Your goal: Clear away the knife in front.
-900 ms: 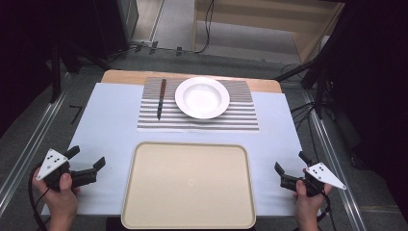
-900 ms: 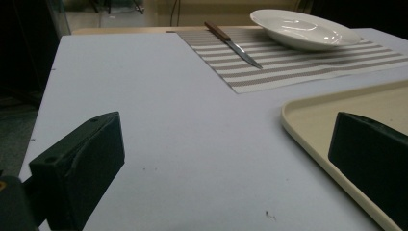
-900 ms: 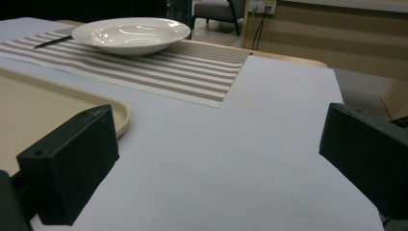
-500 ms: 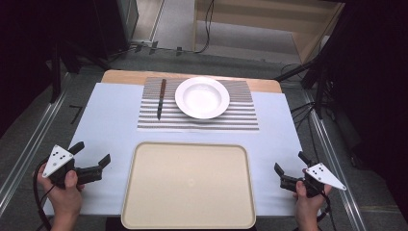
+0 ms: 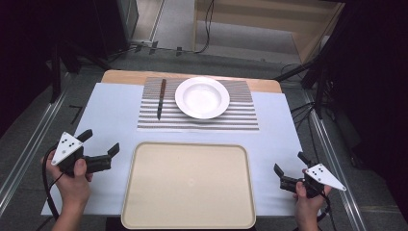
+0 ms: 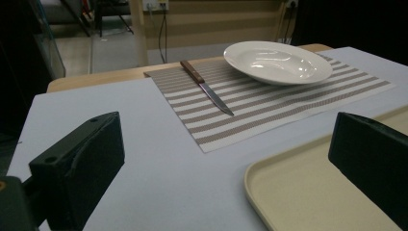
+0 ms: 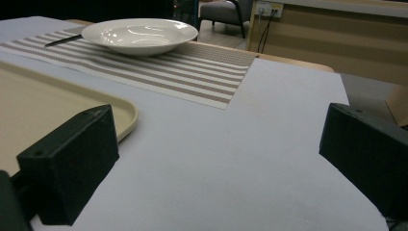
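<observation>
A white deep plate point(image 5: 202, 97) sits on a striped placemat point(image 5: 240, 118) at the far middle of the table. A wooden-handled knife point(image 5: 161, 98) lies on the mat to the plate's left. An empty beige tray point(image 5: 187, 185) lies at the near middle. My left gripper point(image 5: 102, 140) hovers just left of the tray, open and holding nothing. In the left gripper view its jaws point(image 6: 226, 144) stand wide, facing the knife point(image 6: 207, 87) and plate point(image 6: 276, 61). My right gripper point(image 5: 288, 162) rests open to the right of the tray; its own view point(image 7: 219, 144) has the plate point(image 7: 139, 33) far ahead to the left.
A pale blue-white cover point(image 5: 110, 110) spreads over the table, with a wooden edge point(image 5: 120, 76) at the far side. Metal rails run along both sides on the floor. Cables and dark stands are beyond the table.
My left gripper has moved a little away from the person and to the right, nearer the tray's left edge. The right gripper has stayed still.
</observation>
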Available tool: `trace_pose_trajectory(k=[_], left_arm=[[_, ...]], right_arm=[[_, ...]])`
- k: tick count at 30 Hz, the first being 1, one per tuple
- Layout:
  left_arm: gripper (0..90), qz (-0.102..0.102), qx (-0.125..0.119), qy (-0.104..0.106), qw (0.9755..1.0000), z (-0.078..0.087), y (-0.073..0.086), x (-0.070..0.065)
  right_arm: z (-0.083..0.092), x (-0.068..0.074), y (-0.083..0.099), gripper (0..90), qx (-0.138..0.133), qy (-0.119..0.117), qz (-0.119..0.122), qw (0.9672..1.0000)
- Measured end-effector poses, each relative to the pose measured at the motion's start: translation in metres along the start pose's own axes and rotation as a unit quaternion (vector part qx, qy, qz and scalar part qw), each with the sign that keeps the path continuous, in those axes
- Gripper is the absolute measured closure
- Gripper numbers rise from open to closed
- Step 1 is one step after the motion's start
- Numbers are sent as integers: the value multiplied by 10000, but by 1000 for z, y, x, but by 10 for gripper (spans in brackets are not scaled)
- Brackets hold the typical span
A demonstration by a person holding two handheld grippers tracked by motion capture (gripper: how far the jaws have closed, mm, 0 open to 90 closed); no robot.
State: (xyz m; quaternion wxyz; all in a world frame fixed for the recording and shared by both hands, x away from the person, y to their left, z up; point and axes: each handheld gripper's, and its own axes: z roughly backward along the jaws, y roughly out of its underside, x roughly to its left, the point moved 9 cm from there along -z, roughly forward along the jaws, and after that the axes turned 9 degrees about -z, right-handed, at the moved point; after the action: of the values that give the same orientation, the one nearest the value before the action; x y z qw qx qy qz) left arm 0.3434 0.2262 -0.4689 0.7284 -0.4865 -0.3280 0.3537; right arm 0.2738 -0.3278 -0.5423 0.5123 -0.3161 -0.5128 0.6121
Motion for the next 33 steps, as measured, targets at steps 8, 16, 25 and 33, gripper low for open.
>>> trace_pose_trajectory(k=[8, 16, 25, 33], left_arm=[[0, -113, -63, 75, 9999, -20, -23, -4], [0, -167, -52, 170, 9997, -46, -38, -7], [0, 5, -22, 364, 9993, -77, -48, -7], [0, 68, -16, 418, 9991, -101, -62, -3]], right_arm=[[0, 0, 0, 0, 8, -2, 4, 10000], [0, 1, 0, 0, 3, -8, -2, 10000], [0, 0, 1, 0, 27, 20, -6, 10000], [0, 0, 1, 0, 28, 5, 3, 10000]])
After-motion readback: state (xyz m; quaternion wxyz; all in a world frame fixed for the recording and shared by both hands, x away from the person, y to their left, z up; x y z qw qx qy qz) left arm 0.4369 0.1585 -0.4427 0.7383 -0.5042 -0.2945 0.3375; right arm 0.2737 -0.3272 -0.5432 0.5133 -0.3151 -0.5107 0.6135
